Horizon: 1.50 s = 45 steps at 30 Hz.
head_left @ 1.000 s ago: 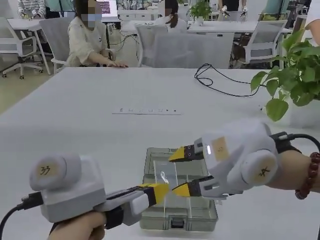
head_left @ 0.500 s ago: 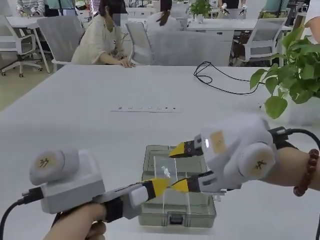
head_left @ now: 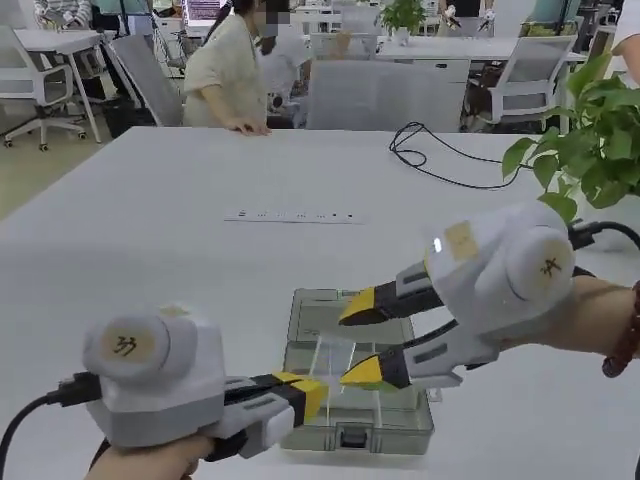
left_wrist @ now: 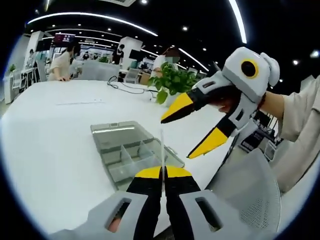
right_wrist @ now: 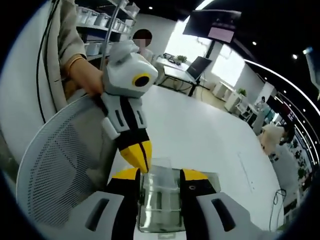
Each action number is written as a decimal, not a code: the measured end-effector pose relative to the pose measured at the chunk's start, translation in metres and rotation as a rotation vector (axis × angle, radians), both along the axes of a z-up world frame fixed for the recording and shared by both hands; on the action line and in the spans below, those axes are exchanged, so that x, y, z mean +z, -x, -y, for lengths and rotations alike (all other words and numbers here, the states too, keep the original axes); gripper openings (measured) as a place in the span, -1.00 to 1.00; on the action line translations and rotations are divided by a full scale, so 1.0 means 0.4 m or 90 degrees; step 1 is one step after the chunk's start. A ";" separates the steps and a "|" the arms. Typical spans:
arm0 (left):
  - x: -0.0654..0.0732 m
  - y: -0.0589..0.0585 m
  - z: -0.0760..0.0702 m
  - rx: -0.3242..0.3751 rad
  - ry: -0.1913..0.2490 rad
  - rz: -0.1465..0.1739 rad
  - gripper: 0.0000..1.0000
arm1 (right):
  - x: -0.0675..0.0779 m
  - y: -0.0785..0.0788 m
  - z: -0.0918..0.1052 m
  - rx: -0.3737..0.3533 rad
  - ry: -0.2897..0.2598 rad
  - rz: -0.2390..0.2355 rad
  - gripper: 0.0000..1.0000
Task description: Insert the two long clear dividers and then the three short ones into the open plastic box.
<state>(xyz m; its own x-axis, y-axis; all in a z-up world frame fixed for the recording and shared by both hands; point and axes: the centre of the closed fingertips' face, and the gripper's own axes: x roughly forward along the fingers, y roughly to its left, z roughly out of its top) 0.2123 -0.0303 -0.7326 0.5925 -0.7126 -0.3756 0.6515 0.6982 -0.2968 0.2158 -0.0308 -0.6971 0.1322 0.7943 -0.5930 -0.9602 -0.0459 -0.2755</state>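
Standing here I count two handheld tools, the left gripper (head_left: 312, 388) and the right gripper (head_left: 348, 348); one plastic box (head_left: 400, 425); one clear divider (head_left: 335, 365) raised above it; one power strip (head_left: 290, 215); one black cable (head_left: 440, 160); one leafy plant (head_left: 590, 150); one white table (head_left: 150, 250). The dividers inside the box blur together, so I can't count them.

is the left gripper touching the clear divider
Touching: in the left gripper view the left gripper is shut on the clear divider, seen edge-on.
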 end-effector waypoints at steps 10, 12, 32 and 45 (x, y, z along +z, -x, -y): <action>0.022 0.028 0.028 -0.094 -0.020 0.054 -1.00 | 0.009 0.038 0.003 0.049 -0.001 -0.080 -0.42; 0.028 0.035 0.037 -0.111 -0.015 0.060 -1.00 | 0.010 0.043 0.006 0.055 0.001 -0.090 -0.45; 0.054 0.107 0.102 -0.247 0.000 0.102 -1.00 | -0.007 0.125 0.048 0.125 0.045 -0.186 -0.74; 0.065 0.119 0.115 -0.271 0.005 0.121 -1.00 | 0.001 0.149 0.058 0.147 0.050 -0.196 -0.95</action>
<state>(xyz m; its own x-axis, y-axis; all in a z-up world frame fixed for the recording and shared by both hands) 0.1648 -0.0762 -0.7067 0.3051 -0.9095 -0.2825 0.9228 0.3556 -0.1484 0.1562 -0.0540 -0.6966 -0.2380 0.7334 -0.6368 -0.9593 -0.2799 0.0362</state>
